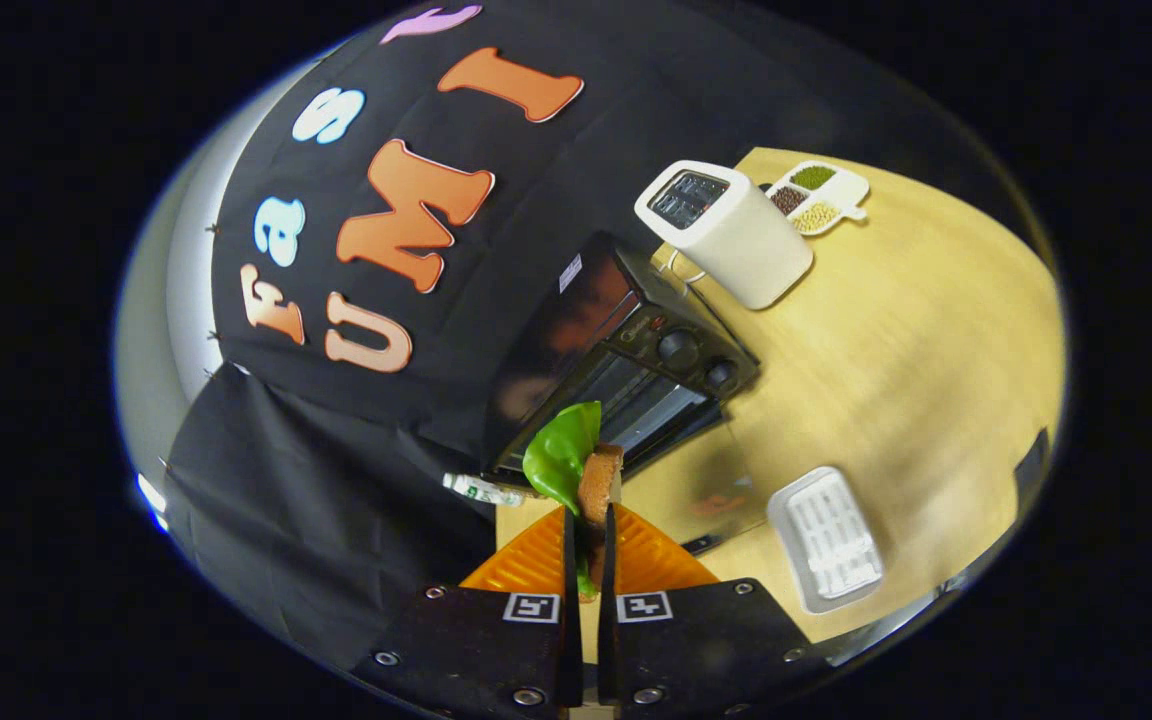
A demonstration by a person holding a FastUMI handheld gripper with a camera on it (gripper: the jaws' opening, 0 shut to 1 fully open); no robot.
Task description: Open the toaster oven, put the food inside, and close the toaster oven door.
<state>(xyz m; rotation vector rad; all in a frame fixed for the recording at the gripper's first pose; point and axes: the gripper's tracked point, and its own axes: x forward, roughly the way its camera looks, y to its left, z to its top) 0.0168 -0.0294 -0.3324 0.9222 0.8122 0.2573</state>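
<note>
Black toaster oven (pixel 636 370), white toaster (pixel 731 235), green lettuce (pixel 564 455) on brown bread (pixel 598 485), pale wooden table (pixel 916 350), perhaps ribbed white tray (pixel 826 540).

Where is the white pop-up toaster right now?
In the gripper view, the white pop-up toaster stands on the wooden table, beyond the black toaster oven and beside the divided dish of beans.

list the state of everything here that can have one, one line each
gripper: shut on the sandwich, lifted off the table
sandwich: held upright between the fingers, green leaf sticking out
toaster oven: door open, folded down flat
white toaster: standing upright, slots look empty
divided dish: compartments filled with beans or grains
white tray: flat on the table, empty
</note>
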